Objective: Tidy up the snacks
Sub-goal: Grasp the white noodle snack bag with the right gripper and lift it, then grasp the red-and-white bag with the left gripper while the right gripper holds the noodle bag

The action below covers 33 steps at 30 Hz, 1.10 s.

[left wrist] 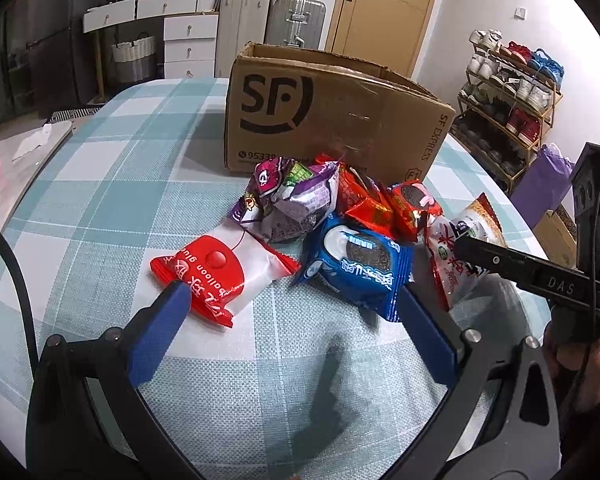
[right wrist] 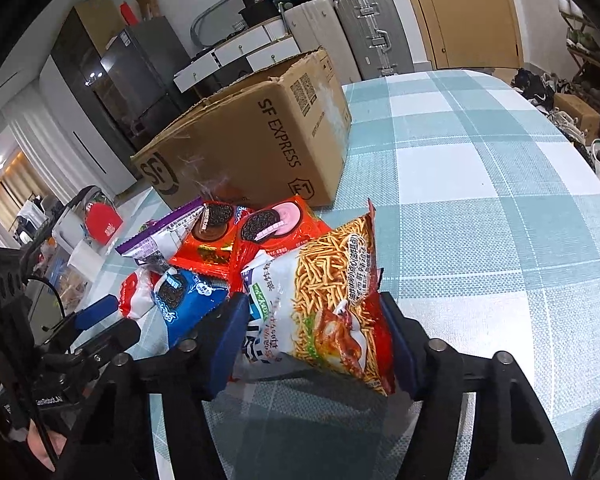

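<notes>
A heap of snack packets lies on the checked tablecloth in front of an SF cardboard box [left wrist: 332,120]. My left gripper [left wrist: 296,300] is open, its blue fingers on either side of the red and white balloon-glue packet [left wrist: 216,276] and the blue Oreo packet [left wrist: 360,268], just above the cloth. My right gripper [right wrist: 314,320] has its blue pads pressed on both sides of the noodle-snack bag [right wrist: 328,304], which stands tilted between them. The box also shows in the right wrist view [right wrist: 256,140]. Purple [left wrist: 288,200] and red Oreo packets [left wrist: 364,200] lie behind.
The round table [right wrist: 500,200] has its teal checked cloth spreading right and left of the heap. The right gripper's black body [left wrist: 540,276] enters the left wrist view at right. A shoe rack [left wrist: 508,100], suitcases and drawers stand beyond the table.
</notes>
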{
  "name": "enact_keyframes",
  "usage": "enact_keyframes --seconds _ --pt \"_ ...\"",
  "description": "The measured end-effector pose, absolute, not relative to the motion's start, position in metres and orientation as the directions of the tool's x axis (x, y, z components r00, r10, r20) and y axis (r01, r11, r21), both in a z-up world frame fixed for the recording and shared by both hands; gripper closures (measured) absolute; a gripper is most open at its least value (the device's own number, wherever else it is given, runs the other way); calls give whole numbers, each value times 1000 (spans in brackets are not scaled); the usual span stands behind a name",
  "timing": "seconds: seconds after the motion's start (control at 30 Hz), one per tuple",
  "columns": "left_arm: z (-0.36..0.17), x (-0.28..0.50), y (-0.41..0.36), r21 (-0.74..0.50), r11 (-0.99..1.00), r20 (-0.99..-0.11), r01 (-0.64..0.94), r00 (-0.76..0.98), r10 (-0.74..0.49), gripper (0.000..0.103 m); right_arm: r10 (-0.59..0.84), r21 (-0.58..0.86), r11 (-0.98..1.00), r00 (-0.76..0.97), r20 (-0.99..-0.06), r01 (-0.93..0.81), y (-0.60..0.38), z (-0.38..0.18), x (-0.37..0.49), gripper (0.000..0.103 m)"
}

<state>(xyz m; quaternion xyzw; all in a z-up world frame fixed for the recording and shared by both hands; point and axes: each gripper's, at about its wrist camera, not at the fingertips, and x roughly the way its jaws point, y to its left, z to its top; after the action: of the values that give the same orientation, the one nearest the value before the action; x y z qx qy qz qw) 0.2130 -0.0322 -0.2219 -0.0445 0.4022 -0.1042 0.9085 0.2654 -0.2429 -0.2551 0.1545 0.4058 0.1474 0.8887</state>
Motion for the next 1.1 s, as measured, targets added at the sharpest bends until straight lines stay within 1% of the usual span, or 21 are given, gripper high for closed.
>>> enact_keyframes --seconds 0.13,0.33,0.87,1.1 --pt "-223 214 -30 -173 974 -724 147 652 -227 1 394 417 900 637 -663 -123 -247 -255 263 48" --pt "-224 214 -29 -169 977 -723 128 658 -212 1 400 430 894 657 -639 -127 -253 -252 252 54" --pt "-224 212 -29 -143 983 -721 118 668 -185 1 425 475 871 681 -596 -128 -262 -247 230 60" --pt "-224 211 -31 -120 987 -722 110 673 -163 1 441 475 866 693 -571 -160 -260 -240 222 67"
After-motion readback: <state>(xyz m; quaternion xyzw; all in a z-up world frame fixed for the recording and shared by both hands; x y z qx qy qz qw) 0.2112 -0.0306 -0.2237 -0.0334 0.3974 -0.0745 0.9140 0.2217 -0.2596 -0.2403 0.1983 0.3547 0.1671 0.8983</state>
